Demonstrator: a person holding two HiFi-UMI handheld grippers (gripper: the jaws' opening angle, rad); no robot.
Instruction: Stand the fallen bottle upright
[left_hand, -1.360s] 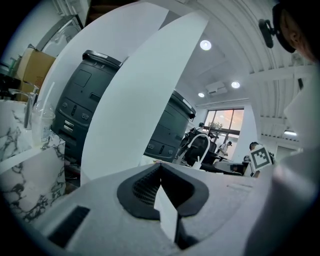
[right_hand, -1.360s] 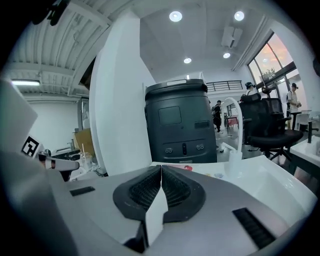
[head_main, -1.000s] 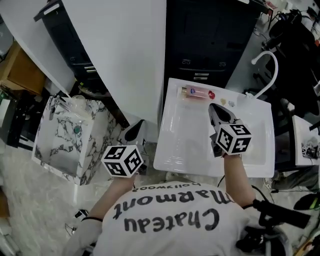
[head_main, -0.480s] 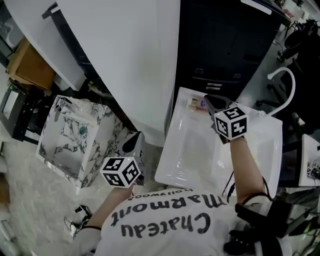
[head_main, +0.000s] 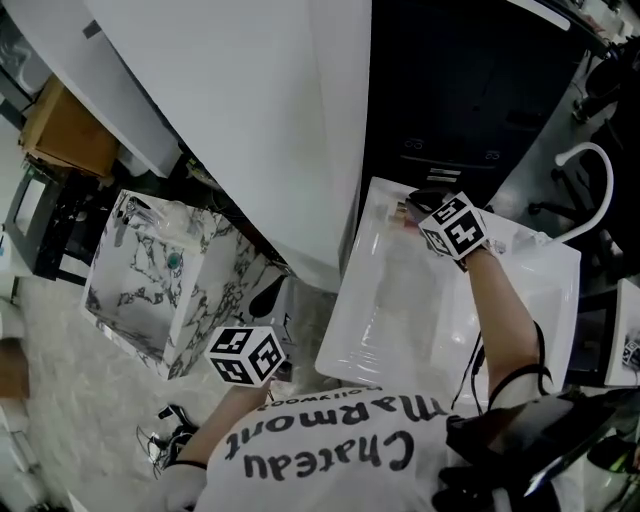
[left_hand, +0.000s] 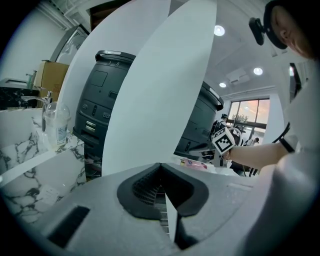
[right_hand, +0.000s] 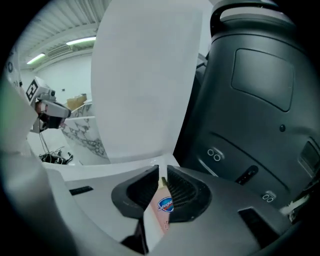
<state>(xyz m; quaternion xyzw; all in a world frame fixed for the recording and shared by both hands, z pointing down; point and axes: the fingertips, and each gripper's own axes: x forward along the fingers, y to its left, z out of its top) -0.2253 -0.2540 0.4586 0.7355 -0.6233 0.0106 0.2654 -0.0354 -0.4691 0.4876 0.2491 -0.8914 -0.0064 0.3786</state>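
Note:
The fallen bottle (head_main: 402, 212), clear pink with a blue label, lies on its side at the far left corner of the white sink (head_main: 380, 330). My right gripper (head_main: 416, 203) reaches over the sink to it. In the right gripper view its jaws (right_hand: 162, 172) stand shut, and the bottle (right_hand: 164, 210) shows through the slit just below their tips. My left gripper (head_main: 263, 287) hangs off the sink's left side, shut and empty (left_hand: 161, 167). From there the bottle (left_hand: 197, 164) is a small pink shape beside the right gripper's marker cube (left_hand: 223, 141).
A curved white faucet (head_main: 590, 160) rises at the sink's far right. A black machine (head_main: 470, 90) stands behind the sink, with a tall white panel (head_main: 260, 120) to its left. A marble-patterned counter (head_main: 150, 290) with a clear bottle stands at left. Cables lie on the floor (head_main: 165, 440).
My right gripper has travelled from the middle of the sink to its far left corner, down to the bottle, rolling as it went. The left gripper has sunk slightly. The head view has shifted.

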